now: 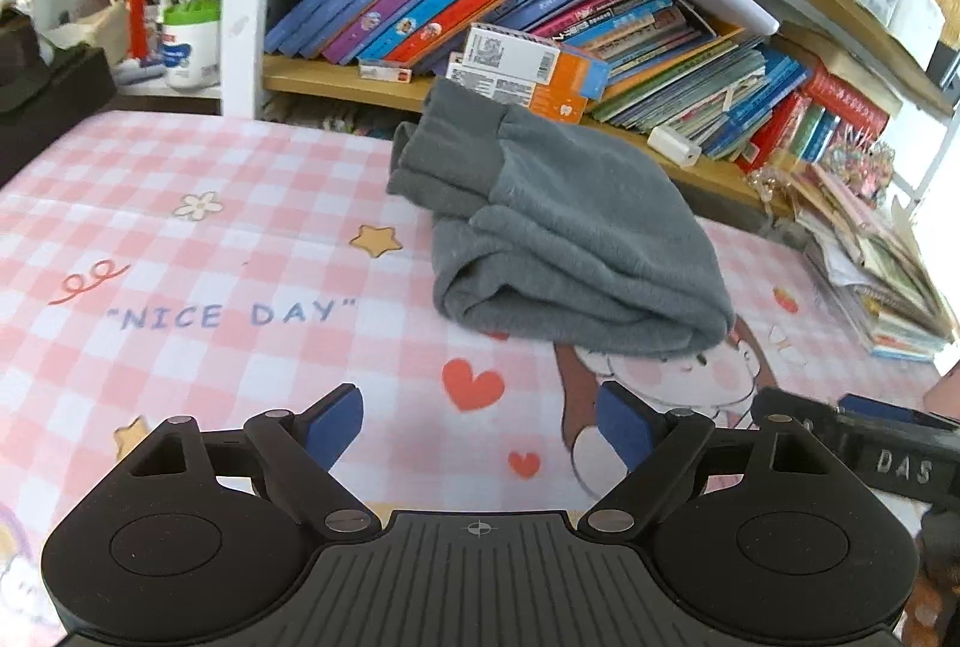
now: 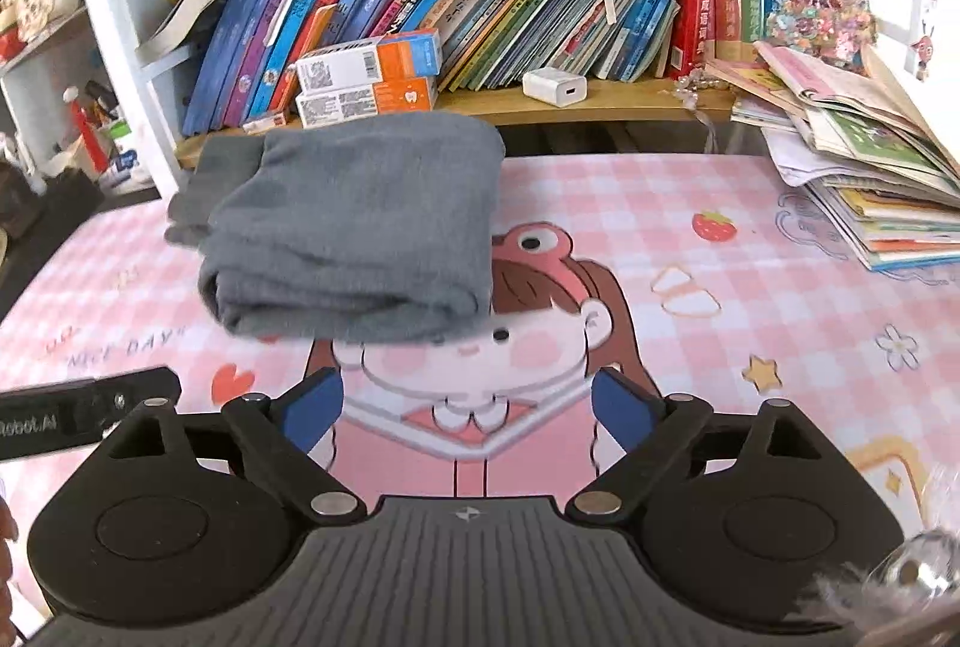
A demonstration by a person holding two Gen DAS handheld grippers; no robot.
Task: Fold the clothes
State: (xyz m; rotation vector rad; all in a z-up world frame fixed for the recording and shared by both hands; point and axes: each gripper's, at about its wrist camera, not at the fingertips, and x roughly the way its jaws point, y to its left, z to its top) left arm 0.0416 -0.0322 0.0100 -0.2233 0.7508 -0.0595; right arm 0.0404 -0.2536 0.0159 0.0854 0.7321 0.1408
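- Left claw [image 1: 480, 428]: jaws spread wide, nothing between them, held low over the counter [image 1: 180, 239], short of the garment.
- Grey fleece garment [image 2: 360, 227]: lies folded in a thick bundle at the counter's back edge, cuffs toward the left. Looks soft, light, floppy; layers likely to slide. Best taken at the rolled near edge.
- Right claw [image 2: 465, 407]: equally wide, empty.
- Pink checked mat, bookshelf [image 2: 480, 17] close behind, paper stack [image 2: 852, 167] at right.
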